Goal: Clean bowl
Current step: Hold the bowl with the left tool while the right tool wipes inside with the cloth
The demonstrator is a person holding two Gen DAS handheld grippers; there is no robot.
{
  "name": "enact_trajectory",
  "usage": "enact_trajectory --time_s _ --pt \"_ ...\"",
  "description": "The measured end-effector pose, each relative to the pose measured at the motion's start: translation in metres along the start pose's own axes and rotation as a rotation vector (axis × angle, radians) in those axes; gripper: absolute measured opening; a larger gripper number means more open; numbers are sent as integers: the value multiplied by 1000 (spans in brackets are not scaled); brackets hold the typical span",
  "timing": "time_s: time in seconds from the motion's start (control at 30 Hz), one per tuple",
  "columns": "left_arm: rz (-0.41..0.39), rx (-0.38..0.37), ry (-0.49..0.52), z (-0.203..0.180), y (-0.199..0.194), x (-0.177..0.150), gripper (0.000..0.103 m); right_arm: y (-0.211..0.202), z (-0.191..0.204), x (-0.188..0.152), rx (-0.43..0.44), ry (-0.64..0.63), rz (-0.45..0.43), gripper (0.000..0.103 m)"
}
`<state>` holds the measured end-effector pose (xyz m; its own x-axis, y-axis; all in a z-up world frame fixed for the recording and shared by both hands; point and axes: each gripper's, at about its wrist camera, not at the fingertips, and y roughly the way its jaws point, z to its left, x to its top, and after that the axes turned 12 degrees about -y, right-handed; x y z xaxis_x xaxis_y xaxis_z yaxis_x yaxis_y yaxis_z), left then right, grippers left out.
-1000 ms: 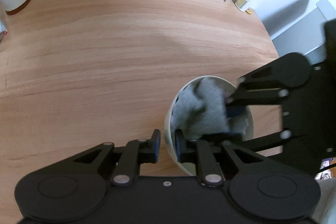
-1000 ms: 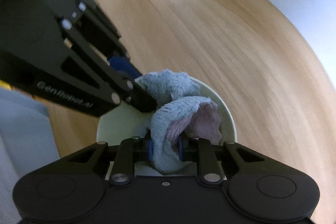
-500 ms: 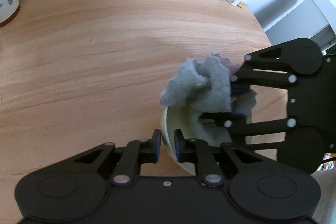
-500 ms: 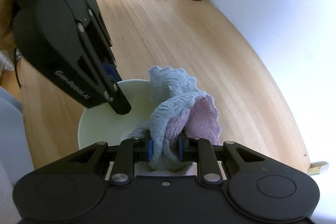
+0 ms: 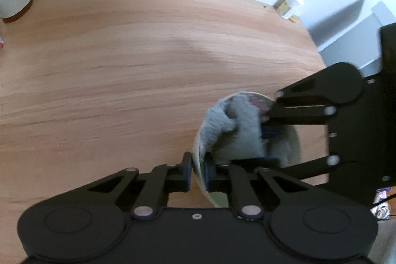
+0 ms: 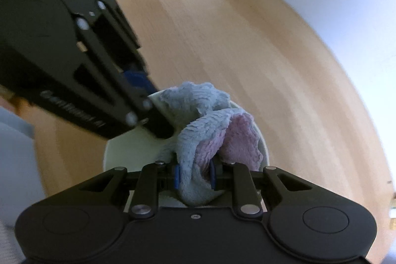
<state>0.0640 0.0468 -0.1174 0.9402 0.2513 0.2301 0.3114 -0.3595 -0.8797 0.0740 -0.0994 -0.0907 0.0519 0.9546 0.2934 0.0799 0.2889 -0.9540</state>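
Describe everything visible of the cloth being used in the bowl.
The cloth is a fluffy terry rag, grey-blue on one face and pale pink on the other, crumpled and folded so the pink shows inside. The right gripper is shut on a bunched part of it between blue-padded fingers. The rest is pushed down inside the pale bowl, pressed against the inner wall, with a ruffled edge rising above the rim near where the left gripper pinches the bowl's rim. The image is slightly blurred.
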Motion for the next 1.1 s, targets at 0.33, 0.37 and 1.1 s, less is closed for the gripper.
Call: enact_trajectory --time_s 0.33,0.37,1.1 --pt "-5 21 31 -11 1 2 5 -44 -1 5 8 19 87 24" --pt "-5 23 34 -12 1 2 5 -46 1 9 3 5 101 24" --pt "25 -70 -77 -2 3 -2 8 24 1 49 51 -50 325 24"
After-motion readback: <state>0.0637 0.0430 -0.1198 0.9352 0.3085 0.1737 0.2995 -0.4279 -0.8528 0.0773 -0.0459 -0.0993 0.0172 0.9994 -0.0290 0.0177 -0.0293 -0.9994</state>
